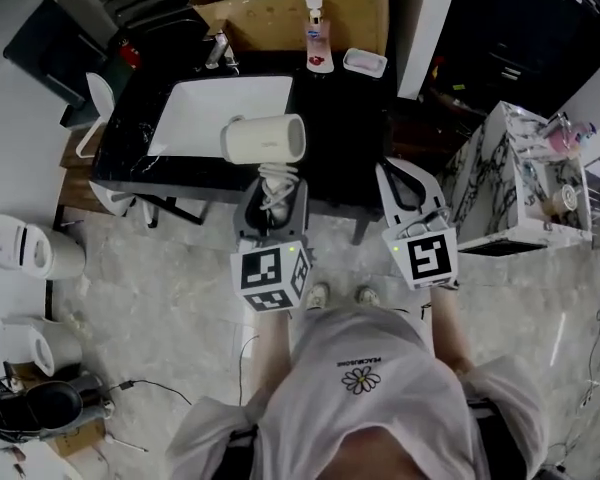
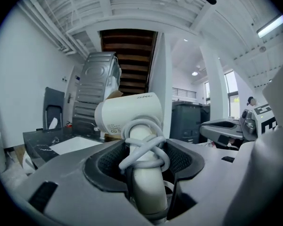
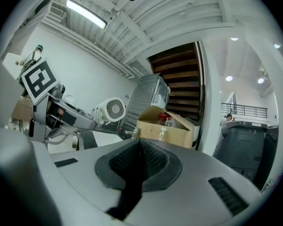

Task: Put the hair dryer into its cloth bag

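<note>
Because the left gripper has the hair dryer by its handle, the barrel stands clear above the jaws, free to be led into a bag, or so I judge; the jaws stand fairly wide, since the handle and the white cord coiled round it fill the gap, and the pads press on both; gripping over the coil looks deliberate to me, as it keeps the cord from dangling. In the head view the dryer is held up over the front of the black counter, just before the white sink, its barrel lying crosswise. The right gripper has its jaws fully together with nothing between them; it is held level beside the left one, apart from the dryer, probably kept free to fetch or spread the bag. By count: one hair dryer, one cord, two grippers, one sink, one faucet, one pump bottle, one soap dish, one cardboard box; no cloth bag shows in any view, so the bagging itself is not yet begun.
</note>
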Available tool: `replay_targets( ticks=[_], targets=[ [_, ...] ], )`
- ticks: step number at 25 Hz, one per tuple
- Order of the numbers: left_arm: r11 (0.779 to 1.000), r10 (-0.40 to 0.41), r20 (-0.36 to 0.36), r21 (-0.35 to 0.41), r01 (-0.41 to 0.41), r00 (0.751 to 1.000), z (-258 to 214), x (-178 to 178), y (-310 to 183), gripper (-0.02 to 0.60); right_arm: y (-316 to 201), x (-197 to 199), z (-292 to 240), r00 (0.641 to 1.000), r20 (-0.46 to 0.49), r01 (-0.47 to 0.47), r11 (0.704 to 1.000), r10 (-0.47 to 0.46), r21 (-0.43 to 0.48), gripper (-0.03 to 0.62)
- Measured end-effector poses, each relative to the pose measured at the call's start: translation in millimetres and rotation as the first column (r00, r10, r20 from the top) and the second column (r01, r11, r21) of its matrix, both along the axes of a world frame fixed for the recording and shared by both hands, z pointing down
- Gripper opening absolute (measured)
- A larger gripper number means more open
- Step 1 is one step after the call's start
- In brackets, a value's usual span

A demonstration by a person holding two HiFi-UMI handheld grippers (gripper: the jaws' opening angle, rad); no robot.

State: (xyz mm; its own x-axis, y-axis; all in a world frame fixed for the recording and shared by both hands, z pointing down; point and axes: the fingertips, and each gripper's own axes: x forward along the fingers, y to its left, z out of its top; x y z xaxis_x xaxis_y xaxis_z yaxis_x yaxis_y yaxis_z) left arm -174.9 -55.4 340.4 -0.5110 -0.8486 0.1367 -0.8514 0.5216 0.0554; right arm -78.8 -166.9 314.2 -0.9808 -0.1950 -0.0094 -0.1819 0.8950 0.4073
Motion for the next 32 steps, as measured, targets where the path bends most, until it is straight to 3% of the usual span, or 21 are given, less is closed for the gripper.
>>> replay_targets(
  ticks=[3, 7, 10, 11, 14, 19, 22, 27, 32],
  targets=[
    [0.999, -0.038, -0.002, 0.000, 0.038, 0.999, 2, 6, 2, 0.261, -2, 3, 4, 0.999, -0.021, 0.050, 0.999, -0.050, 0.011, 0.011],
    [0.997, -0.077, 0.000, -0.005, 0.077, 0.997, 5, 9, 5, 0.261, 7, -3, 26, 0.965, -0.191, 0.198, 0.977, -0.180, 0.077, 0.012],
    [0.995, -0.098, -0.007, -0.009, 0.098, 0.995, 8, 12, 8, 0.261, 18, -11, 50, 0.885, -0.354, 0.357, 0.929, -0.301, 0.102, 0.026],
    [0.995, -0.103, -0.011, -0.013, 0.103, 0.995, 10, 14, 9, 0.262, 20, -13, 60, 0.854, -0.404, 0.399, 0.911, -0.327, 0.107, 0.084],
    [0.993, -0.112, -0.021, -0.029, 0.111, 0.993, 18, 19, 12, 0.262, 22, -18, 94, 0.742, -0.549, 0.505, 0.860, -0.386, 0.077, 0.140],
    [0.991, -0.118, -0.027, -0.070, 0.116, 0.993, 30, 22, 17, 0.261, 16, -21, 147, 0.581, -0.728, 0.603, 0.793, -0.364, 0.085, 0.140],
    [0.988, -0.126, -0.031, -0.090, 0.123, 0.991, 36, 21, 23, 0.261, 13, -22, 172, 0.508, -0.802, 0.640, 0.761, -0.314, 0.107, 0.140],
    [0.986, -0.138, -0.051, -0.105, 0.132, 0.989, 44, 19, 32, 0.262, 19, -27, 193, 0.445, -0.851, 0.667, 0.737, -0.279, 0.107, 0.132],
    [0.985, -0.138, -0.069, -0.115, 0.129, 0.988, 51, 17, 38, 0.262, 21, -35, 208, 0.407, -0.874, 0.655, 0.752, -0.264, 0.078, 0.104]
  ],
)
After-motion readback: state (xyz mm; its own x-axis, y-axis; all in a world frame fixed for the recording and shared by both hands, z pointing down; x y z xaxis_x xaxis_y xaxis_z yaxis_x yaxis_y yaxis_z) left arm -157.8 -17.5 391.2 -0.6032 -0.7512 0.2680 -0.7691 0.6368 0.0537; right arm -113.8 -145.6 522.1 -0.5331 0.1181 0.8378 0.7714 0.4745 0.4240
